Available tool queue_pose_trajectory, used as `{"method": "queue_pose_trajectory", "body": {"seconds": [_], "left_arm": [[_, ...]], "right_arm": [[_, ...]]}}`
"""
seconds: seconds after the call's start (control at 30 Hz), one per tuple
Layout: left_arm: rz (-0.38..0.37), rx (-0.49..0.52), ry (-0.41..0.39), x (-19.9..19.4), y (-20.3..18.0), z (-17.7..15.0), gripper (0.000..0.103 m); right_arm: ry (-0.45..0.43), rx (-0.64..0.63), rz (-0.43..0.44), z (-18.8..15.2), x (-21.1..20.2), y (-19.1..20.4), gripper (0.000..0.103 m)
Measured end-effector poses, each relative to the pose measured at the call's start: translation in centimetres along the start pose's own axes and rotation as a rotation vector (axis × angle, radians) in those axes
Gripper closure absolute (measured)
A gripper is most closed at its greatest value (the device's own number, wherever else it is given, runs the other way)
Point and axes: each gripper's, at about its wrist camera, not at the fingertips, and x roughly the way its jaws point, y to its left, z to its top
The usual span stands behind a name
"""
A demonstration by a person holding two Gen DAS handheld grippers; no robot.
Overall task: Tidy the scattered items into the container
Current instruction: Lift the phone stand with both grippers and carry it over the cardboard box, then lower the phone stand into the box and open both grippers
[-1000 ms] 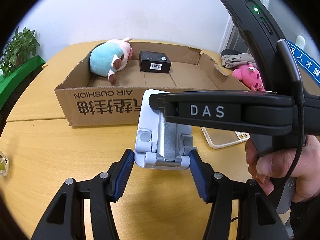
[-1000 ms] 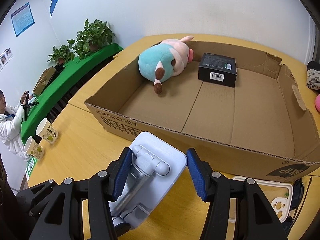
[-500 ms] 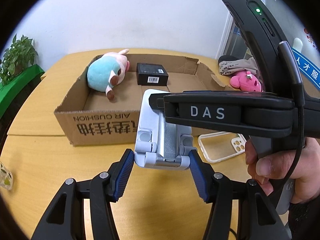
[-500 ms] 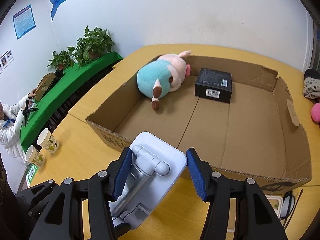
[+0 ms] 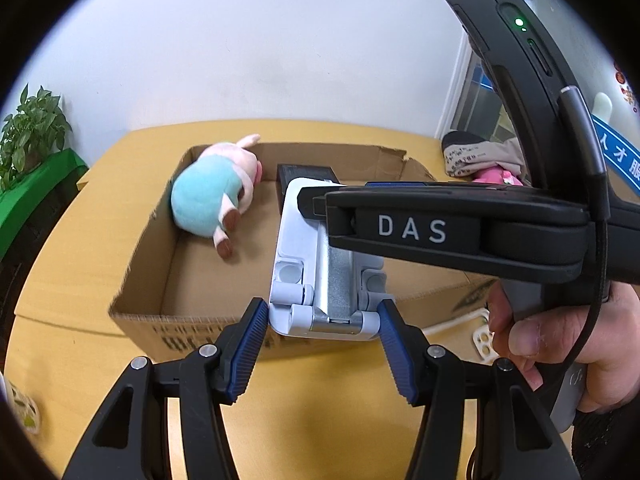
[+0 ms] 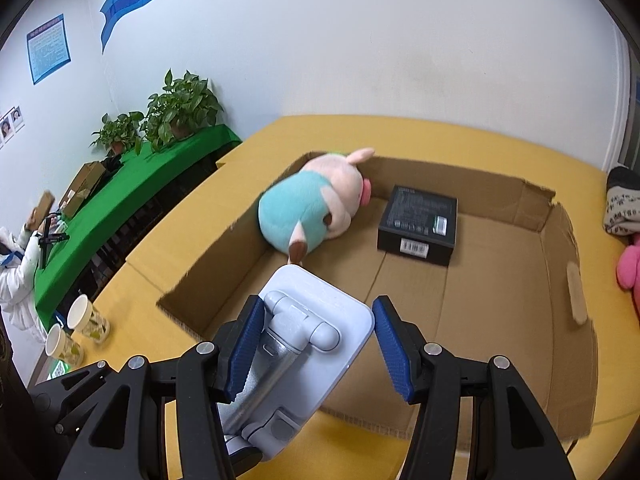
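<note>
Both hand-held grippers have advanced toward and risen above the cardboard box (image 6: 568, 320) together with the white phone stand (image 6: 316, 328). The stand, previously in front of the box's near wall over the table (image 5: 76, 248), now projects over that wall above the box floor. The clear phone case (image 5: 482, 340) is now mostly hidden

The claw fingers (image 6: 244, 350) are showing ribbed blue pads on black frames. The phone stand (image 6: 308, 344) is looking pale grey-white with a silvery metal arm. The cardboard box (image 6: 568, 264) is showing plain brown, with dark printed lettering on its front wall. The plush pig (image 6: 308, 210) is wearing teal over pink. The small box (image 6: 418, 224) is showing black with a white barcode label. The bench (image 5: 68, 248) is glowing yellow wood.
</note>
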Motion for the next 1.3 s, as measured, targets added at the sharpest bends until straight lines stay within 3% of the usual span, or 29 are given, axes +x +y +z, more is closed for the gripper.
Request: {"method": "queue_pose_trajectory", "body": {"seconds": [0.47, 0.77, 1.07, 1.23, 1.3], "left_arm": [[0.026, -0.042, 0.065, 4.3, 3.4, 2.9, 0.047], [0.019, -0.097, 0.224, 8.9, 4.5, 1.0, 0.047], [0.078, -0.069, 0.286, 9.6, 3.6, 0.5, 0.047], [0.109, -0.093, 0.267, 9.1, 4.2, 0.8, 0.046], [0.115, -0.094, 0.229, 8.2, 4.4, 1.0, 0.046]], "right_arm": [[0.036, 0.009, 0.017, 3.9, 5.9, -0.5, 0.043], [0.171, 0.076, 0.039, 1.7, 11.8, -2.7, 0.043], [0.254, 0.092, 0.033, 1.4, 13.7, -3.1, 0.043], [0.253, 0.146, 0.054, 1.2, 13.3, -3.8, 0.036], [0.205, 0.145, 0.025, 1.1, 11.7, -4.1, 0.022]]}}
